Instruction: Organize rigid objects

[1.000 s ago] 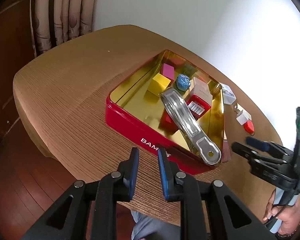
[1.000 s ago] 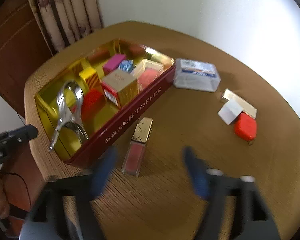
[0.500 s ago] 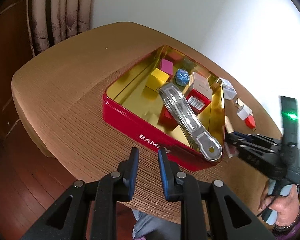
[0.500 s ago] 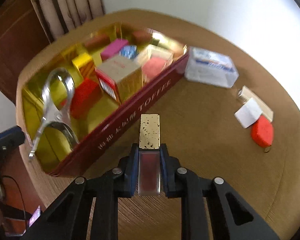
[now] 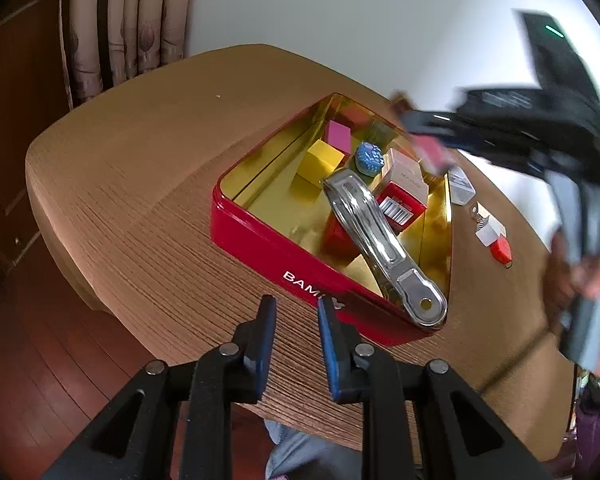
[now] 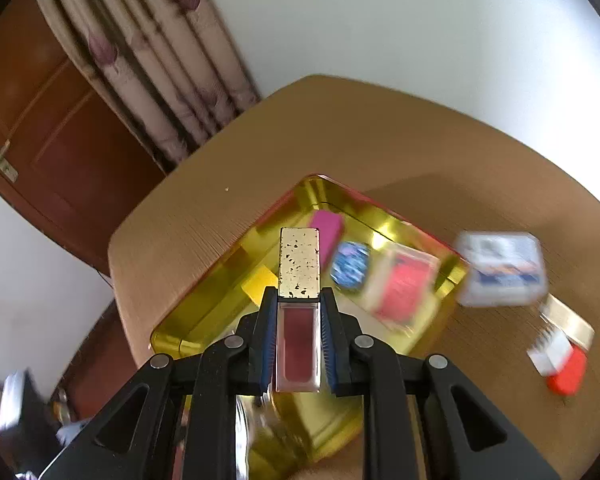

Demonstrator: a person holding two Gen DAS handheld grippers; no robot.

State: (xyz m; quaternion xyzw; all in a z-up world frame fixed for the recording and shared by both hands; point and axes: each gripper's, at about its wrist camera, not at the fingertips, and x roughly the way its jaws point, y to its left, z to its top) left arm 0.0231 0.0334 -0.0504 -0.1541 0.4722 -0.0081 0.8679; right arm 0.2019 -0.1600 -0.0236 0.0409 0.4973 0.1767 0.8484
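Lip gloss tube (image 6: 299,312) is riding over the red tin (image 5: 284,256) right now. Left gripper (image 5: 293,334) is idling, slightly parted, empty. Right gripper (image 6: 299,334) is clamping the clear barrel; looks light, stiff, slick, so I'm squeezing the flat sides.

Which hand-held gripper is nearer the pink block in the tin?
Right. The right hand-held gripper, shut on the lip gloss tube, hovers over the tin near the pink block; the left hand-held gripper sits outside the tin's near wall.
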